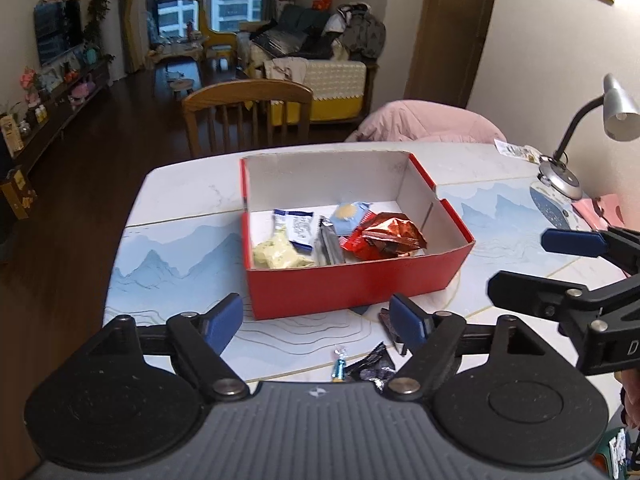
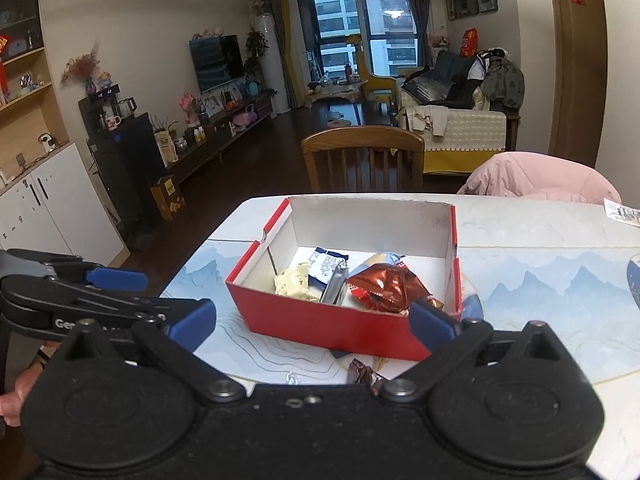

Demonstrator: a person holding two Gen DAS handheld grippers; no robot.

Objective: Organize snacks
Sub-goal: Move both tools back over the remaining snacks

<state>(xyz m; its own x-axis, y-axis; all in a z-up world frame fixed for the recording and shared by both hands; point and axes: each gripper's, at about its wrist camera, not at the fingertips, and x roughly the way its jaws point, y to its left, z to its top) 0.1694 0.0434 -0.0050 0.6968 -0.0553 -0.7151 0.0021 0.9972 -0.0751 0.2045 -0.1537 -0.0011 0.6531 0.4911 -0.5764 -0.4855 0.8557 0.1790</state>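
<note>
A red cardboard box (image 1: 352,284) (image 2: 320,328) with a white inside stands on the table. In it lie a red foil packet (image 1: 390,236) (image 2: 384,286), a yellow packet (image 1: 276,256), a blue-and-white packet (image 1: 298,228), a silver stick (image 1: 330,244) and a light blue biscuit packet (image 1: 350,214). On the table in front of the box lie a small twisted candy (image 1: 339,366) (image 2: 292,378) and dark wrappers (image 1: 372,366) (image 2: 366,374). My left gripper (image 1: 316,318) (image 2: 172,290) is open and empty just short of the box. My right gripper (image 2: 312,322) (image 1: 518,263) is wide open, also empty.
The table (image 1: 180,200) has a blue mountain print. A wooden chair (image 1: 248,116) stands at its far side, with a pink jacket (image 1: 424,122) over another seat. A grey desk lamp (image 1: 592,128), a paper slip (image 1: 516,150) and a pink item (image 1: 596,208) sit at the right.
</note>
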